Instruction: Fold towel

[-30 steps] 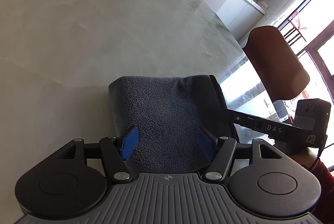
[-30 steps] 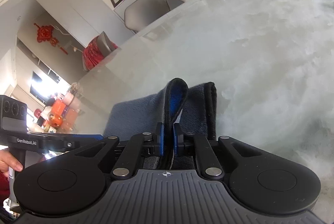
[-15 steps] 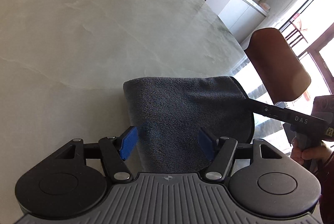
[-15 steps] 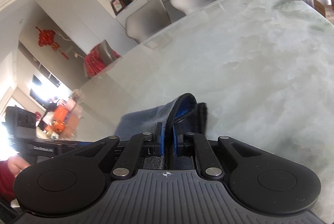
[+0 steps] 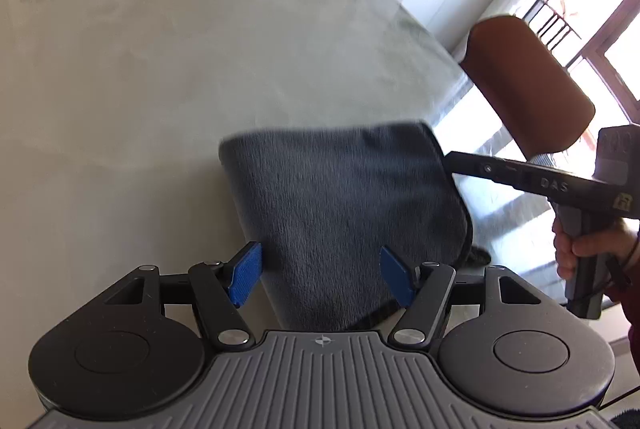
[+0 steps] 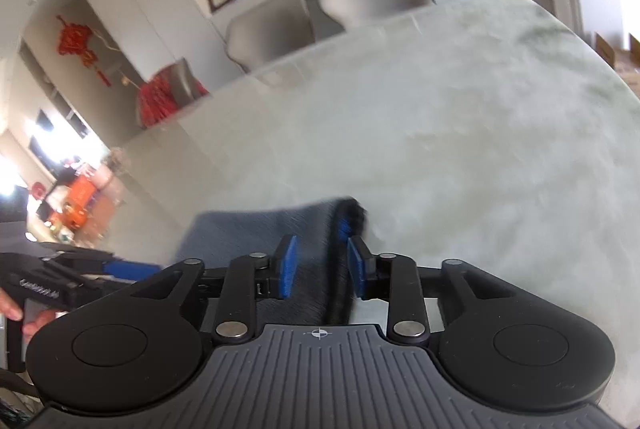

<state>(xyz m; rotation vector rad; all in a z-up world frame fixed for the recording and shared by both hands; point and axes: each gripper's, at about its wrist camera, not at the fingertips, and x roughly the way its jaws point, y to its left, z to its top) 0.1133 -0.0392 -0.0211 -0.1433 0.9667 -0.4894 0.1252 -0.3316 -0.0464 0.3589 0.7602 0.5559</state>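
Note:
A dark grey towel [image 5: 344, 205] lies folded on the pale marble table [image 5: 160, 77]. My left gripper [image 5: 322, 275] is open, its blue pads either side of the towel's near end, holding nothing. My right gripper [image 6: 322, 265] is open, and the towel's dark folded edge [image 6: 340, 261] stands between its blue pads without being pinched. In the left wrist view the right gripper's black body [image 5: 536, 181] reaches in from the right to the towel's right edge. The towel [image 6: 256, 233] also shows in the right wrist view, spreading left of the pads.
A brown chair back [image 5: 528, 85] stands at the table's right side. Two pale chairs [image 6: 328, 1] stand at the far edge. The left gripper's body and hand [image 6: 36, 289] show at the left of the right wrist view.
My right gripper has opened and let go of the towel's folded edge. The fold it held up now lies flat. Both grippers have pulled back toward me a little.

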